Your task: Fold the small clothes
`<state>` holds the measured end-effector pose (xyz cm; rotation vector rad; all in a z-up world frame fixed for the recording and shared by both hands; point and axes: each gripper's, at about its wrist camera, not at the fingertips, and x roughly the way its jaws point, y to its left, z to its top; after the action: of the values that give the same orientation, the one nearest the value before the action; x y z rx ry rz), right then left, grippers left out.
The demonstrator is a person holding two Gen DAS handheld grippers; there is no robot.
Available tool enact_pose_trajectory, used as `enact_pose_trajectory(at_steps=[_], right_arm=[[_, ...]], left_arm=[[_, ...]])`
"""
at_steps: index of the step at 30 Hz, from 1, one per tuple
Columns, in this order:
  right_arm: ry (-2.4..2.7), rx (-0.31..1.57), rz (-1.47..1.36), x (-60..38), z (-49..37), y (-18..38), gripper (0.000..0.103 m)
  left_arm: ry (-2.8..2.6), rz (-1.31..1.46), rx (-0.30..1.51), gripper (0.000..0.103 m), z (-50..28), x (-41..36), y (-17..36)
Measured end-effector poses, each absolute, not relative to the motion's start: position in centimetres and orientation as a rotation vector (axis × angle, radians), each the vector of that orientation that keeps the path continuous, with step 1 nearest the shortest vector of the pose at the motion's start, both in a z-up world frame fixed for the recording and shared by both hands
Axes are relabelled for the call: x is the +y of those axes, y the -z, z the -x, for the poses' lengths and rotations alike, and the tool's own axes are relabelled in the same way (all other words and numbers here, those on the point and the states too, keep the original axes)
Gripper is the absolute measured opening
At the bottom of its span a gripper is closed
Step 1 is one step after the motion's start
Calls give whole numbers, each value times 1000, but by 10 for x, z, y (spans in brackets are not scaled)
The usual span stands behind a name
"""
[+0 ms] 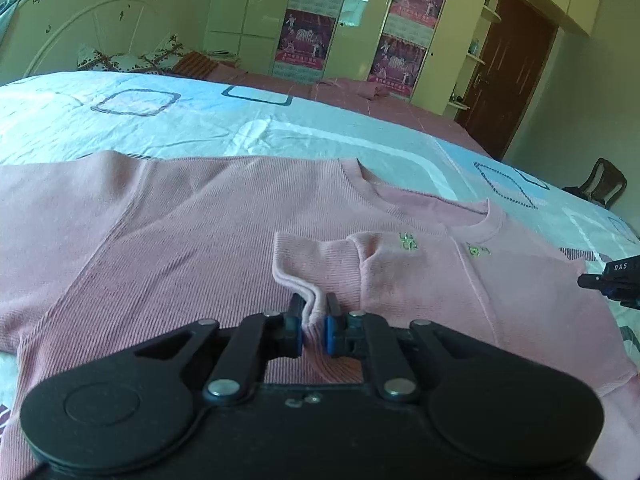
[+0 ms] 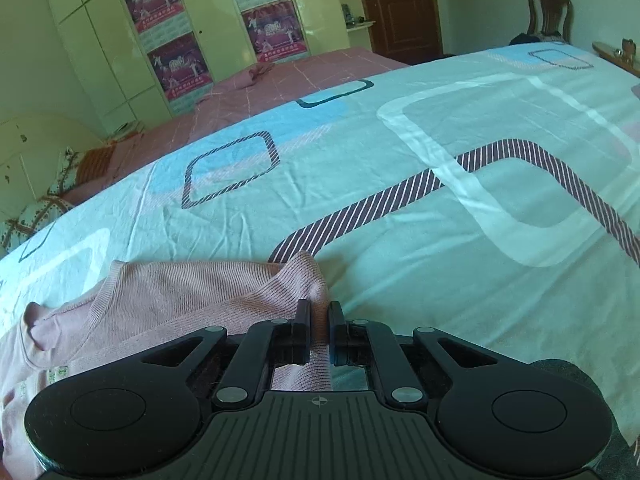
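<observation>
A small pink ribbed sweater [image 1: 180, 220] lies on the bed with its neckline toward the right. My left gripper [image 1: 314, 310] is shut on a sleeve cuff [image 1: 312, 272] folded over the sweater's chest. My right gripper [image 2: 319, 314] is shut on a raised corner of the same sweater [image 2: 180, 292], at its right edge. The right gripper's tip [image 1: 612, 278] shows at the right edge of the left wrist view.
The bed has a light blue sheet [image 2: 440, 168] with square patterns. A pink blanket [image 2: 288, 80] lies beyond it, with pillows [image 1: 120, 60] by the headboard. Wardrobes [image 1: 360, 20], a brown door [image 1: 508, 68] and a chair [image 2: 548, 12] stand farther off.
</observation>
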<state>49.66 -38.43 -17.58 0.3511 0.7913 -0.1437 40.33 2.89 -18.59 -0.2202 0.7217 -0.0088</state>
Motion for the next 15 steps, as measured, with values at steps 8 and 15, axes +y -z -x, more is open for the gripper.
enact_pose_trajectory(at_steps=[8, 15], right_arm=[[76, 725, -222, -352, -473, 145, 34], [-67, 740, -138, -292, -463, 138, 45]], left_arm=[[-17, 195, 675, 35, -392, 27, 163], [72, 156, 647, 39, -385, 10, 149]])
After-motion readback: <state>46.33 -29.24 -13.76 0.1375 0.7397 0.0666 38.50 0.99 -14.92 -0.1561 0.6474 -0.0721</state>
